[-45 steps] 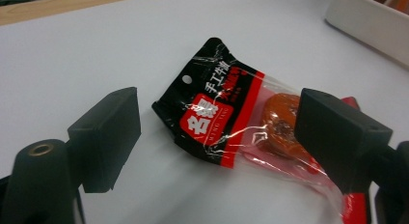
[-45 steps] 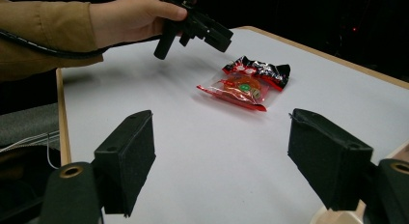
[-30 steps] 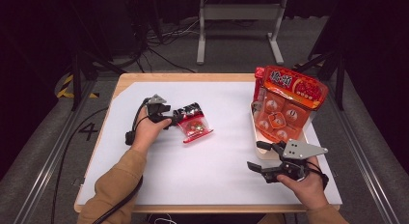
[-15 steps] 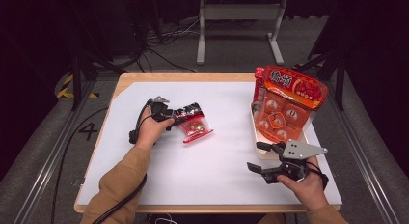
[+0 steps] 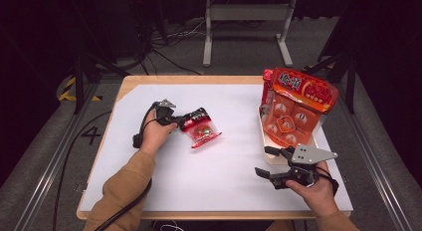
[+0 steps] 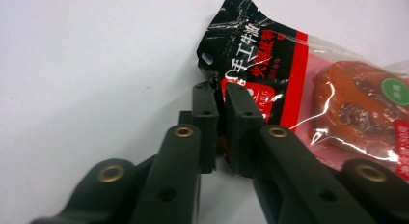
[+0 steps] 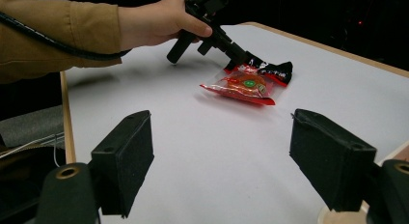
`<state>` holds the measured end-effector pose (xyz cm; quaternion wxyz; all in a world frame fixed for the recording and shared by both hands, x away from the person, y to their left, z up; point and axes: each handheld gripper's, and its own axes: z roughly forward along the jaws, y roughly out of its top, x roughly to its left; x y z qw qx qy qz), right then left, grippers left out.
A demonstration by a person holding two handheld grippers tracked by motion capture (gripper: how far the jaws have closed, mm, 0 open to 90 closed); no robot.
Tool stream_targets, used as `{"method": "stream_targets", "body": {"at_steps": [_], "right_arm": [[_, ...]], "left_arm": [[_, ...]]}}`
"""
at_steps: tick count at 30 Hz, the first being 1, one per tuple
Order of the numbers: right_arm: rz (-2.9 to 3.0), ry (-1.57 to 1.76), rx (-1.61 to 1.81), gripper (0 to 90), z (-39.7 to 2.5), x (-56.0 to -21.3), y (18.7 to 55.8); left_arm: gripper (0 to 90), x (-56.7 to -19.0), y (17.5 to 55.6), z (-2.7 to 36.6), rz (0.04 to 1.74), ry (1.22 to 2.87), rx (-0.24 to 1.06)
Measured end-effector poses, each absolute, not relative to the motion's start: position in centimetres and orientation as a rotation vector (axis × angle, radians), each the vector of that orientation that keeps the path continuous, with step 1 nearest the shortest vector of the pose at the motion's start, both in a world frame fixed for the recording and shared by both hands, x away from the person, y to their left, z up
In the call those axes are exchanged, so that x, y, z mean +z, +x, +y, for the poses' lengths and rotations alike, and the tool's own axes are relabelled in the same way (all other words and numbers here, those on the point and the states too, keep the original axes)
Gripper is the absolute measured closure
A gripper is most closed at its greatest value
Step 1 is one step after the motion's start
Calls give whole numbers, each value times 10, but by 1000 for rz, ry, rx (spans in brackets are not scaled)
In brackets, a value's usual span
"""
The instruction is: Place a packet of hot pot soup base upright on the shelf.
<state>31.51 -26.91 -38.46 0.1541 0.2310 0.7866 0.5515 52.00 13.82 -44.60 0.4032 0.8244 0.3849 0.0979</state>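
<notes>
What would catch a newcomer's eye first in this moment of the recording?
Probably the tall red and orange snack bag standing in a white tray at the table's right edge. Next, the small clear-and-red sealed food packet lying left of centre, its black end pinched by the left gripper. The right gripper hangs open near the tray, holding nothing.

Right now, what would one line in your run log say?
left gripper: shut on small packet at its black end | right gripper: open, idle near table edge | big red pack: upright in white tray
</notes>
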Motion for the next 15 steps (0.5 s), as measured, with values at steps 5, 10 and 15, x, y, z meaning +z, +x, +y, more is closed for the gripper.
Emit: {"method": "stream_targets", "body": {"at_steps": [5, 10, 15], "right_arm": [[2253, 666, 1576, 242, -270, -384, 315], [2245, 670, 1577, 248, -271, -384, 316], [2252, 669, 1552, 313, -272, -382, 316]], "left_arm": [[877, -436, 516, 136, 935, 2068, 272], [880, -422, 509, 139, 897, 2010, 279], [884, -407, 501, 137, 842, 1968, 284]]}}
